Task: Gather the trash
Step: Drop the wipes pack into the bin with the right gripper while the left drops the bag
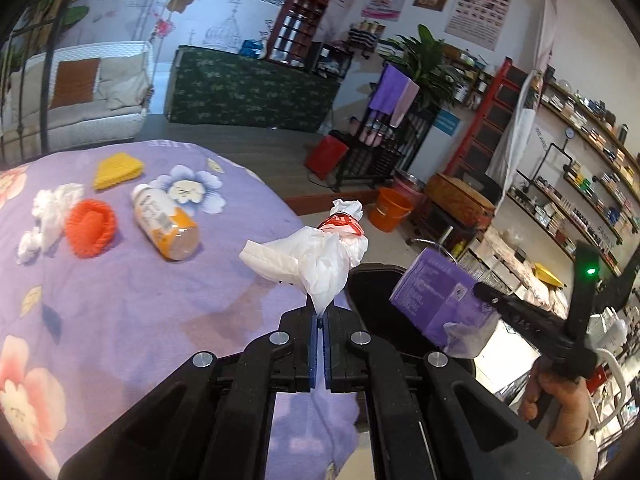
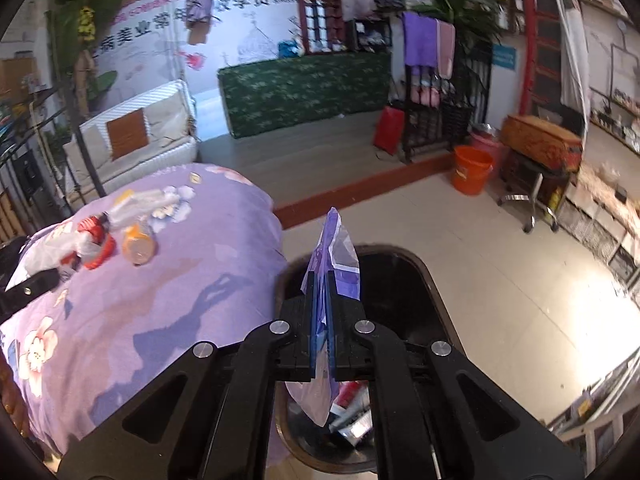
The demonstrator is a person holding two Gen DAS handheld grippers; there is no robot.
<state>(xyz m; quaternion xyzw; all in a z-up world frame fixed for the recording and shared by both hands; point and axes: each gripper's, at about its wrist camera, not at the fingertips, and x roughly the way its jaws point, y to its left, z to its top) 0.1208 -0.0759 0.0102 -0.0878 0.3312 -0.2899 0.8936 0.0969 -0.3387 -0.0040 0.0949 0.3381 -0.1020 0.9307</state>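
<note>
Both hands loaded, bin right there!

The left gripper (image 1: 320,322) had its jaws clamped tight on a crumpled white tissue wad (image 1: 316,256) at the edge of the purple flowered counter (image 1: 120,300), beside the black bin (image 1: 372,280). The right gripper (image 2: 323,320) pinched a purple plastic wrapper (image 2: 330,256) directly over the bin (image 2: 404,280). A bottle (image 1: 166,222) and more tissue (image 1: 50,210) lay on the counter.

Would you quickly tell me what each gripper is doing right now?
Left gripper: closed on a crumpled white wrapper.
Right gripper: closed on a purple plastic packet.
</note>
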